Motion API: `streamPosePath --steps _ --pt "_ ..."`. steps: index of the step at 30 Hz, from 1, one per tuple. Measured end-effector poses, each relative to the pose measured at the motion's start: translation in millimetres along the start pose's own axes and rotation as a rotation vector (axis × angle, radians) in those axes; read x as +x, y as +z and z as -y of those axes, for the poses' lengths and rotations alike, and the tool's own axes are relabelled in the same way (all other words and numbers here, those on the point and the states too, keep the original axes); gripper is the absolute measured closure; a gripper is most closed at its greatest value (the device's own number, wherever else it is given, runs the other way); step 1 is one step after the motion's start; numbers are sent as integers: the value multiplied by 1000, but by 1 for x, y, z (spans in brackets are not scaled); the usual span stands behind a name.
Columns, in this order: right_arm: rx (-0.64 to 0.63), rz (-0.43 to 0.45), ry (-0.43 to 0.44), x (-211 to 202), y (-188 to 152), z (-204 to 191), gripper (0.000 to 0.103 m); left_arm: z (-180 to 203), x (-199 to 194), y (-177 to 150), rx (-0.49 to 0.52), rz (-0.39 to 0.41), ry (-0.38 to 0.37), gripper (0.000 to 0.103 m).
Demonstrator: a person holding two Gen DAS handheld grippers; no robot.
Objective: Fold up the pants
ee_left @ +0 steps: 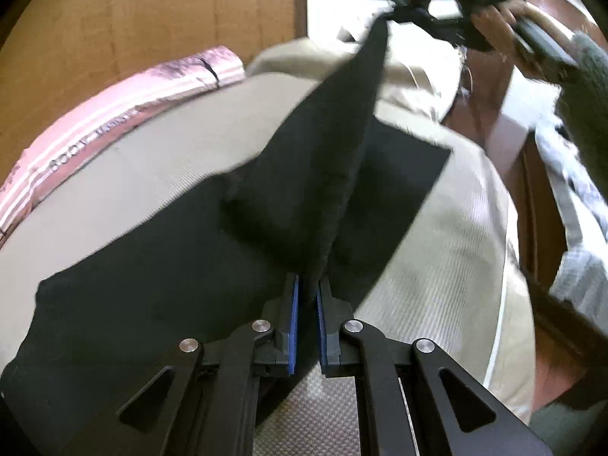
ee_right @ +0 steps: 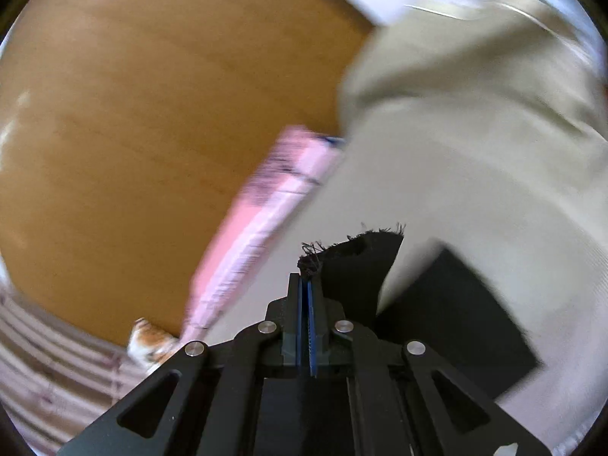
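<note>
Left tongs [ee_left: 308, 285] clamp the pants' [ee_left: 212, 266] edge; right tongs [ee_right: 306, 279] pinch a frayed corner beyond. Pants lie on the beige cushion [ee_left: 152, 152], mid-fold. Next, I judge: carry both corners across, taut.

blur: pink striped cloth [ee_right: 258, 228] smeared | pants [ee_left: 304, 174] cut off lower left | lettering perhaps unreadable

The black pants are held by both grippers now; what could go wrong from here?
1. The right gripper pinches only a frayed corner of the black pants; it may slip out.
2. The left gripper holds a thin edge, so pulling the stretched cloth could free it.
</note>
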State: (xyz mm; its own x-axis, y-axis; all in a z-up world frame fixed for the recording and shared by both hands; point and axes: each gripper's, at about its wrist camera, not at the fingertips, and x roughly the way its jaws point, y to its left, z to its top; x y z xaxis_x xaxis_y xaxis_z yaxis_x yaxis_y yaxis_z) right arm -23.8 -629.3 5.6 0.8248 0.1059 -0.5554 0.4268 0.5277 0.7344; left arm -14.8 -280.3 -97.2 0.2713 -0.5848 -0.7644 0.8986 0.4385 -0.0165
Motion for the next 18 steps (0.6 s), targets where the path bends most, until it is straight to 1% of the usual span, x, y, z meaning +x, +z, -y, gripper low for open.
streamPosePath --steps 1,3,5,7,10,12,14,15,18 --pt "30 -3 -58 -2 -8 24 100 2 6 -2 12 -21 -4 94" --pt "87 -24 -133 0 -23 64 100 6 13 -6 32 -52 -7 94" --pt "108 -41 -205 5 -33 89 100 12 17 -11 65 -69 -1 94" --pt "132 -58 -256 10 -44 111 100 16 17 -13 90 -77 4 94" --pt "132 -51 -274 9 -52 120 100 15 13 -13 84 -75 -11 94" --pt "104 -26 -266 0 -54 114 100 12 8 -11 72 -68 -29 94" --pt "81 -5 -259 -7 -55 107 100 11 4 -10 79 -60 -47 94" --pt "72 -2 -265 -9 -57 105 100 11 5 -11 87 -68 -49 94" --pt "59 -30 -332 -2 -63 115 100 15 18 -16 98 -112 -42 94"
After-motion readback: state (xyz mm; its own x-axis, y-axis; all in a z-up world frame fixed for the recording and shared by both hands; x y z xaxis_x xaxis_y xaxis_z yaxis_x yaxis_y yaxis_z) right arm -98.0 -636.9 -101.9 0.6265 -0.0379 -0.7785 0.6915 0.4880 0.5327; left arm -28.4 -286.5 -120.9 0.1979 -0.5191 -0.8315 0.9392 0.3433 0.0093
